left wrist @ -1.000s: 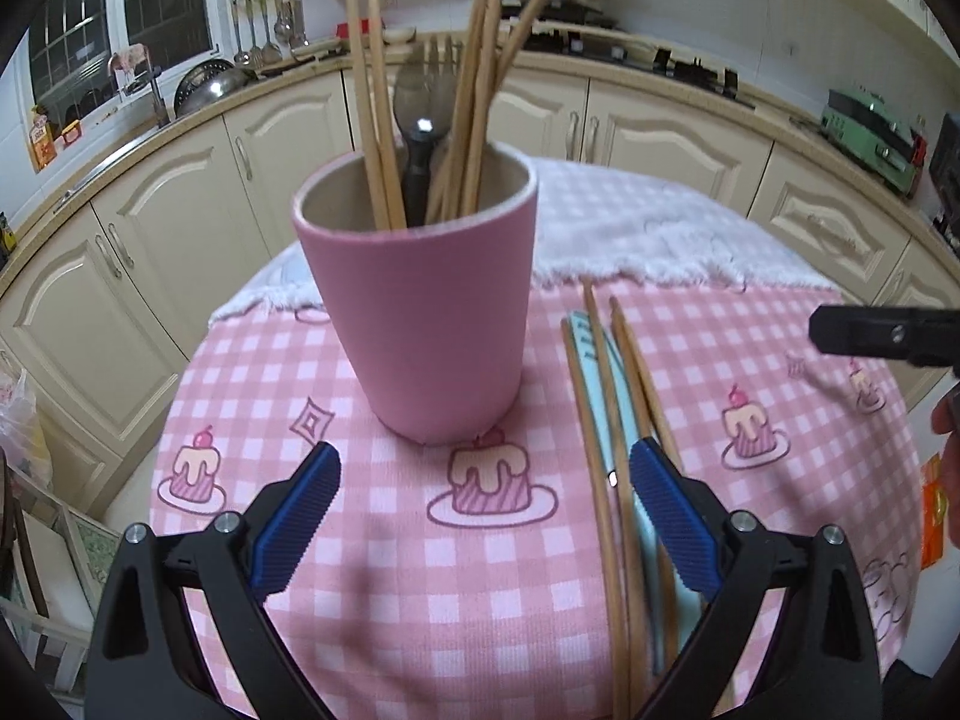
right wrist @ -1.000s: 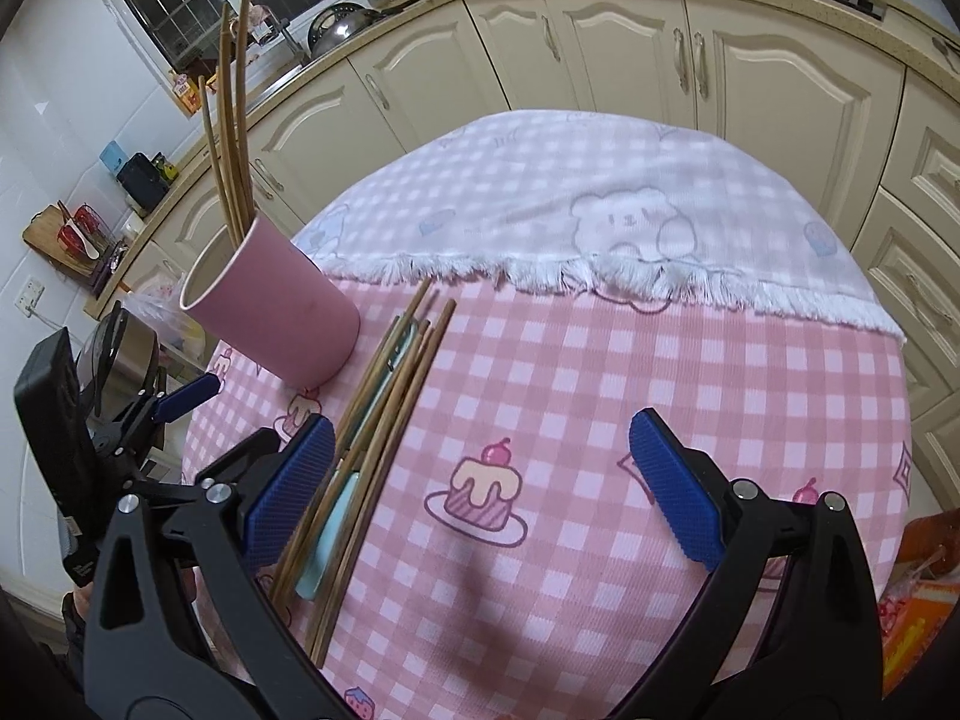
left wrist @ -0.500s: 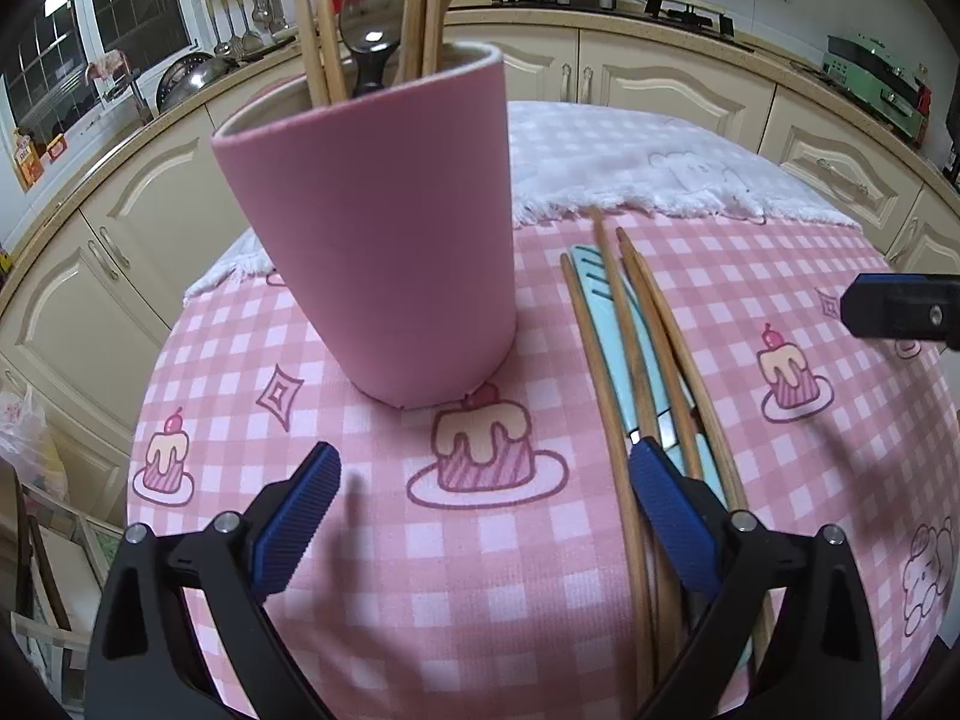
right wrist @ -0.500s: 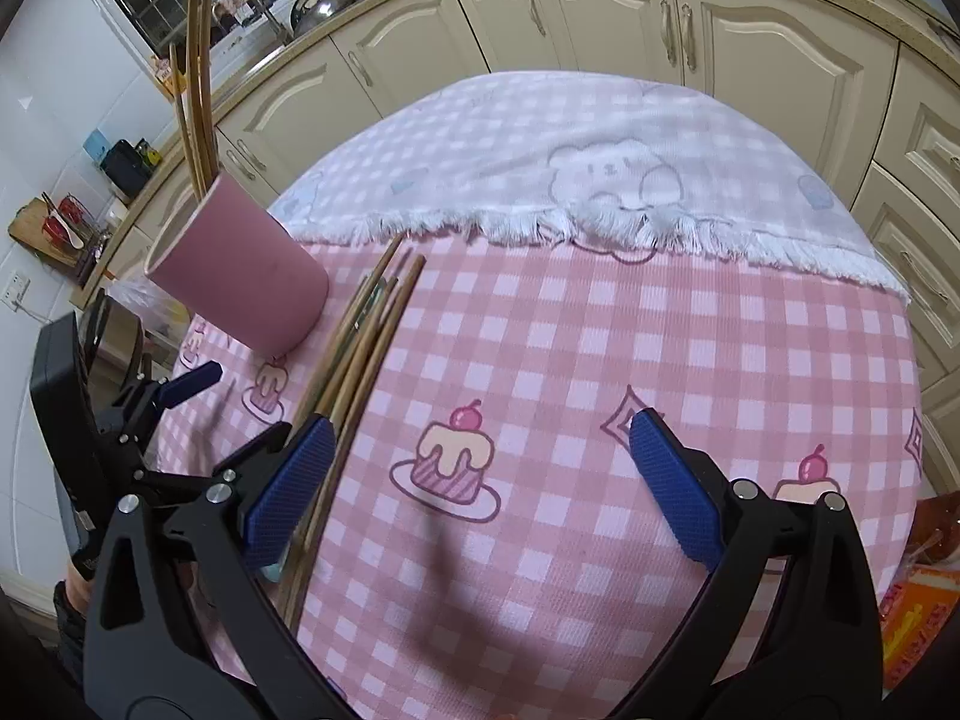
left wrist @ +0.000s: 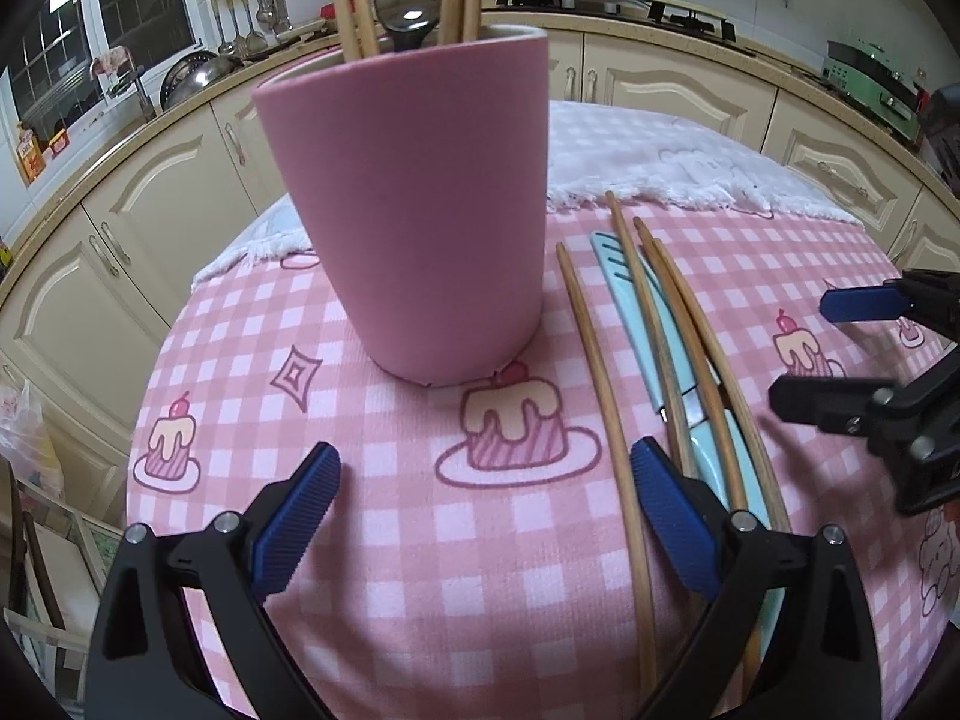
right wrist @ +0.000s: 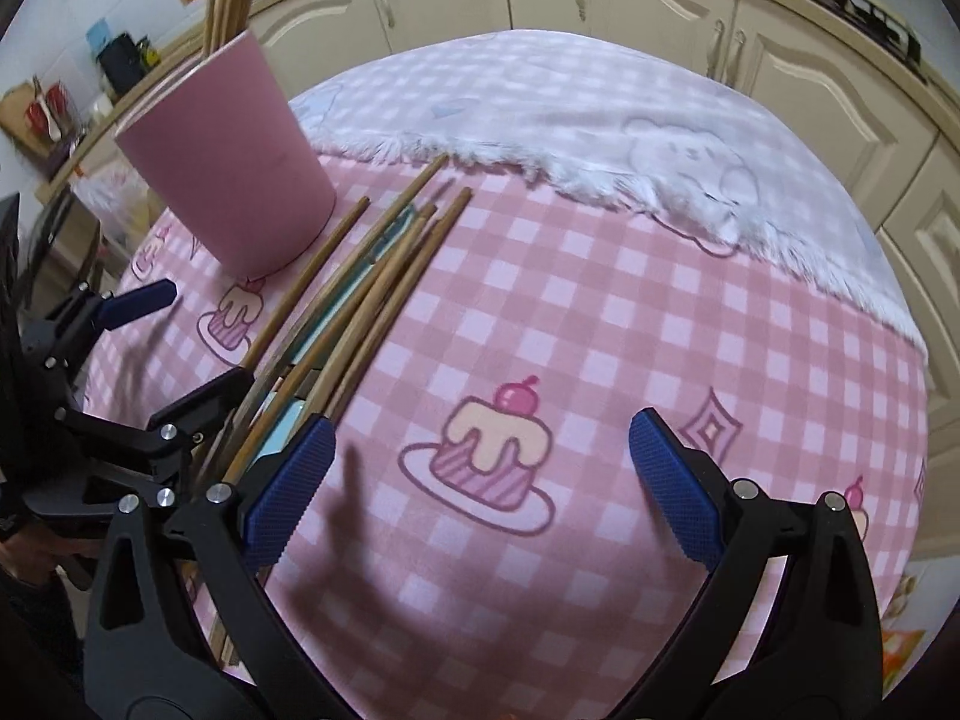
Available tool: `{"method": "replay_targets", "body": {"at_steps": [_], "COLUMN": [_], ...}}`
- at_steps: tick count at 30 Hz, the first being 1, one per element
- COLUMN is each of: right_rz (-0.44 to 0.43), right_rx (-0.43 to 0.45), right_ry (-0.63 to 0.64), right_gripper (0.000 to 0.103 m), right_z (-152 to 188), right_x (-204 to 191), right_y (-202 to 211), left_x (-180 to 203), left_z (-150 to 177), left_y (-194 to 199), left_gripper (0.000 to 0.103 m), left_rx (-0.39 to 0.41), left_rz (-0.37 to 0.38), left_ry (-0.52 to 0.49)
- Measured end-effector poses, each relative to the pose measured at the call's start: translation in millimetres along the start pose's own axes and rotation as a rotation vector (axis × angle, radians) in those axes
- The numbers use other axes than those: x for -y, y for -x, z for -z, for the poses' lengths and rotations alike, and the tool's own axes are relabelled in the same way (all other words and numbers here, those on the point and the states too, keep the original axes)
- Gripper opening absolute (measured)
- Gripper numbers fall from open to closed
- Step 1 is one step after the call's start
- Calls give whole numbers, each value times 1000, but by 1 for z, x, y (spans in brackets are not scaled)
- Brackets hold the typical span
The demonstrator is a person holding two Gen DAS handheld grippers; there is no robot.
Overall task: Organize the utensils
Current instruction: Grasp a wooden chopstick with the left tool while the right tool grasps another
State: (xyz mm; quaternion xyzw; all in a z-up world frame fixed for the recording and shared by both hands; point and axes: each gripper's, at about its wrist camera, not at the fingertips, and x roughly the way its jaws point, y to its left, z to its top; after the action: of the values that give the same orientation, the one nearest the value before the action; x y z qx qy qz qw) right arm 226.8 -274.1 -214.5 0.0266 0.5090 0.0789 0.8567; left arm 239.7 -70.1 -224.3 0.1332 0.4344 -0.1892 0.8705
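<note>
Nearest, left gripper (left wrist: 485, 503) and right gripper (right wrist: 474, 471) both spread wide, empty; beyond, loose chopsticks (left wrist: 594, 354) and teal utensil (left wrist: 624, 294) unsorted on table (left wrist: 372, 516); farthest, pink cup (left wrist: 414, 210) partly filled.

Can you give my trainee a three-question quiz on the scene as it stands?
1. True or false: the cup lies on its side.
2. What lies among the chopsticks on the cloth? A) teal utensil B) whisk C) plate
3. Both the left gripper and the right gripper are ____.

Key: 1 false, it stands upright; 2 A, the teal utensil; 3 open, holding nothing.
</note>
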Motion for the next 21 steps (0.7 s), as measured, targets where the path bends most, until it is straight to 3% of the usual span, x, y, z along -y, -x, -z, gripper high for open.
{"method": "replay_targets", "body": {"at_steps": [21], "right_rz": [130], "right_rx": [-89], "right_ry": [69], "right_gripper": [96], "right_z": [-14], "right_x": [-24], "right_y": [-19], "left_x": [-18], "left_z": [1], "left_y": [-3], "left_gripper": [95], "left_rx": [1], "left_rz": [45], "left_ry": [76]}}
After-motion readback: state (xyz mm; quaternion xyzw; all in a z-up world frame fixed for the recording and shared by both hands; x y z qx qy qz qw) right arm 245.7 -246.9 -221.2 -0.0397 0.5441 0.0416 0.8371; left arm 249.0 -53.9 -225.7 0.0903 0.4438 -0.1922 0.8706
